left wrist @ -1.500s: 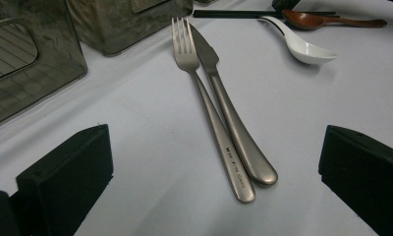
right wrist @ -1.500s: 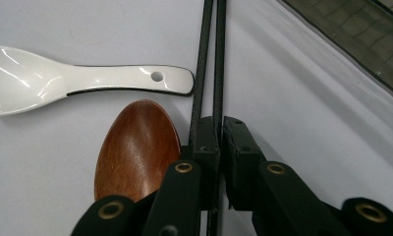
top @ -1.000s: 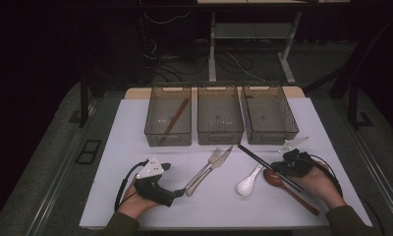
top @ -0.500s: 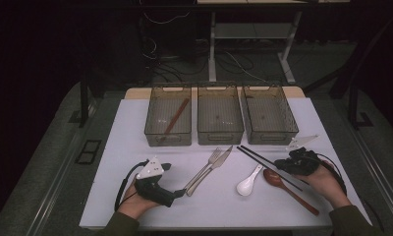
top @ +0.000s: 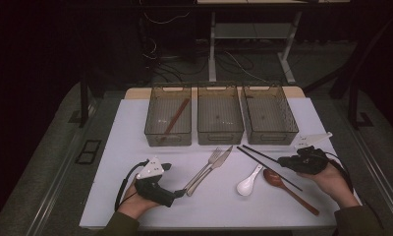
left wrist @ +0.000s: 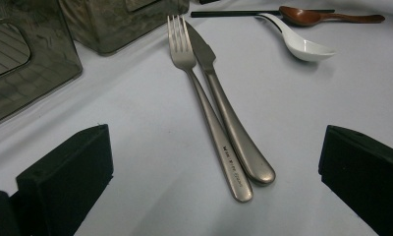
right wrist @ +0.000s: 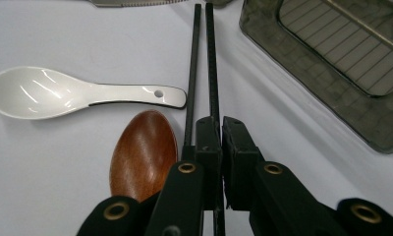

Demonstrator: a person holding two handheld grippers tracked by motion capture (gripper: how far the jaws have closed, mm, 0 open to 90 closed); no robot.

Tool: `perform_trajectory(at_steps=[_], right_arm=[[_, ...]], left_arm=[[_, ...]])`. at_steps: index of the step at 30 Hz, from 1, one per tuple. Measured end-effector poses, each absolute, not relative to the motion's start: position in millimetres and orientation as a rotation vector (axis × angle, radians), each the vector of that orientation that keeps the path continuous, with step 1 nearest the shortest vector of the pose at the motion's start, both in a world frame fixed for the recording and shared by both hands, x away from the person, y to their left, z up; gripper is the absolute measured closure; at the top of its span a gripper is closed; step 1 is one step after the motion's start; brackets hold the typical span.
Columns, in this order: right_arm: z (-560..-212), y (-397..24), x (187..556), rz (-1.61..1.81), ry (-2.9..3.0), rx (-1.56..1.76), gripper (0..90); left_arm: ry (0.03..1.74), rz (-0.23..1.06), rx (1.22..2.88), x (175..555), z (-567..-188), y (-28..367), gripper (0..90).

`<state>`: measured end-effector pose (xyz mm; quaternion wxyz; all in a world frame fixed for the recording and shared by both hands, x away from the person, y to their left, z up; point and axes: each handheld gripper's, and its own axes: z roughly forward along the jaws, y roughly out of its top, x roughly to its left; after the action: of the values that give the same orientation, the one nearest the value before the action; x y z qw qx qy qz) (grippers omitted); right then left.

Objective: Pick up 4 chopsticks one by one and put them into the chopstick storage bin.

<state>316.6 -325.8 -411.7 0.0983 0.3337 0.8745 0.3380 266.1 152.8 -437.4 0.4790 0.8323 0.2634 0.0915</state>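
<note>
Two black chopsticks lie slantwise on the white table, right of centre. My right gripper is shut on one of them; the other chopstick runs just beside the left jaw. A white ceramic spoon and a brown wooden spoon lie close by, the wooden bowl right under that gripper. My left gripper rests on the table, open, its jaws wide apart. The handle ends of a steel fork and knife lie between and ahead of them, untouched.
Three clear grey bins stand in a row at the back of the table. The left one holds a brown wooden stick. A bin corner is near the right gripper. Dark floor surrounds the table.
My right hand has drifted a little to the right and up, still shut on the chopstick, whose gripped end has come off the table. The left hand stays put.
</note>
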Motion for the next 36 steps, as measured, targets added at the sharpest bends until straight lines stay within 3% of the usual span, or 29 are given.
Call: perform_trajectory(at_steps=[36], right_arm=[[-363,-306,322,1.218,2.516,0.893,85.9]], left_arm=[[0.621,0.225,2.039,266,-437,152,0.0]])
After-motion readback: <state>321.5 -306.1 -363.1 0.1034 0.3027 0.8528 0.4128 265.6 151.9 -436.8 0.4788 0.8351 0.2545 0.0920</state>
